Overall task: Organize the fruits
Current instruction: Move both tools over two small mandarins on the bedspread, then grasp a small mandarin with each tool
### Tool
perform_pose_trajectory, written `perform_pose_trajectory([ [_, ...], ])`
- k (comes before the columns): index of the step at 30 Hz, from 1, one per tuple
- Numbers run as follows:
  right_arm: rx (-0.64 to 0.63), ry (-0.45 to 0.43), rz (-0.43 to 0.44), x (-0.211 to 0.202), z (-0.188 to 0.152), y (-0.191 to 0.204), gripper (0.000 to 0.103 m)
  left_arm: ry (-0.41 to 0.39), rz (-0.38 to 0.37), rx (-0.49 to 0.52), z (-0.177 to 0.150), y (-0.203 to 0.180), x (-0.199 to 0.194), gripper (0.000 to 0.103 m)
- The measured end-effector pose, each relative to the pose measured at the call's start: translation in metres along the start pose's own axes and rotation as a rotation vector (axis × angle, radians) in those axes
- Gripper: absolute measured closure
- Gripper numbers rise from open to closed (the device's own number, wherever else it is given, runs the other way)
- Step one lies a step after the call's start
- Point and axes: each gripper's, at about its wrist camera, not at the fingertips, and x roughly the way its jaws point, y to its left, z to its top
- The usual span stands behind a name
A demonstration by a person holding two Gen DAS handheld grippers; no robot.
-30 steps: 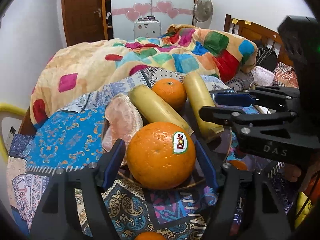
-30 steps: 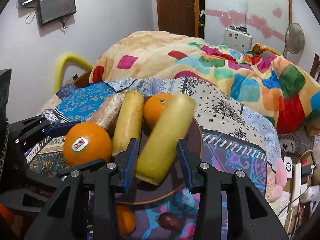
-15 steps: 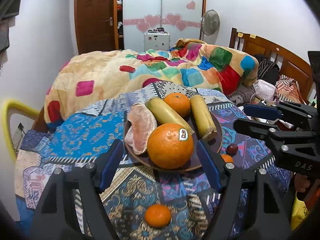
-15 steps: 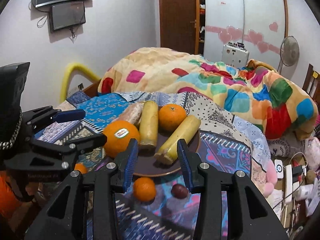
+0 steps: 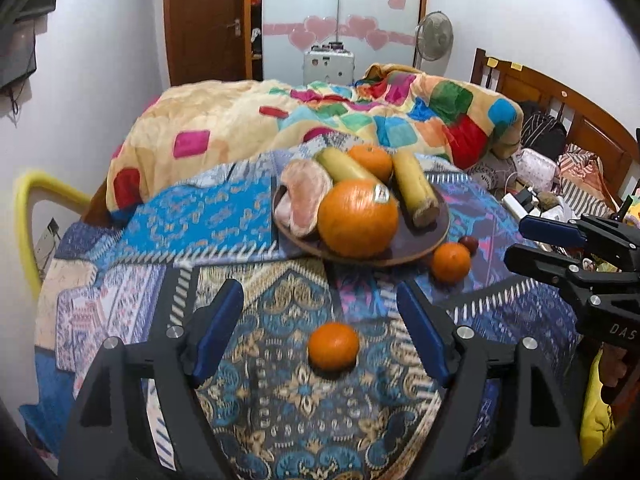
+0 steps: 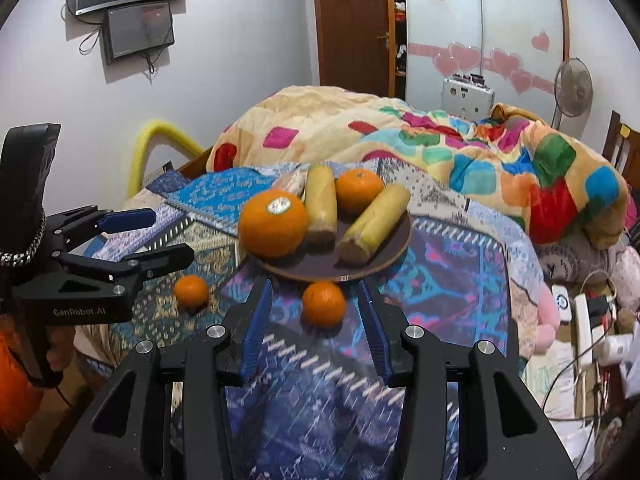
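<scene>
A dark round plate (image 5: 436, 236) (image 6: 384, 260) on the patterned cloth holds a big stickered orange (image 5: 358, 224) (image 6: 273, 223), two bananas (image 5: 412, 188) (image 6: 374, 222), a small orange (image 5: 371, 162) (image 6: 359, 189) and a pink peeled pomelo piece (image 5: 306, 196). Two small oranges lie loose on the cloth. My left gripper (image 5: 320, 330) is open and empty, with one loose orange (image 5: 333, 346) (image 6: 191, 290) between its fingers. My right gripper (image 6: 316, 314) is open and empty, with the other loose orange (image 6: 323, 304) (image 5: 451, 262) between its fingertips. A small dark red fruit (image 5: 468, 243) lies beside it.
A heaped colourful blanket (image 5: 320, 120) (image 6: 440, 140) lies behind the plate. A wooden headboard (image 5: 560, 108), bags and a power strip (image 6: 584, 320) with cables crowd the right side. A yellow padded rail (image 5: 24, 220) (image 6: 148, 144) stands at the left.
Both grippers have pulled back from the plate toward me. The big orange and the banana they were around now rest on the plate, and the loose oranges have come into view.
</scene>
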Motion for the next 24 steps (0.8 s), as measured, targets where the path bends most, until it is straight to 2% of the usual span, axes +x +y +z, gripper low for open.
perform_pose_trajectory([
  [12, 0.038, 0.072, 0.003, 0.021, -0.025, -0.006, 0.062, 0.07, -0.014, -0.011, -0.028, 0.002, 0.021, 0.025],
  [18, 0.053, 0.087, 0.008, 0.036, -0.022, -0.008, 0.062, 0.081, -0.03, -0.003, -0.032, 0.001, 0.027, 0.039],
  [22, 0.056, 0.096, 0.011, 0.047, -0.018, -0.008, 0.062, 0.093, -0.048, -0.004, -0.033, 0.003, 0.031, 0.055],
  [24, 0.056, 0.101, 0.011, 0.051, -0.017, -0.008, 0.062, 0.093, -0.069, -0.007, -0.034, 0.003, 0.031, 0.059],
])
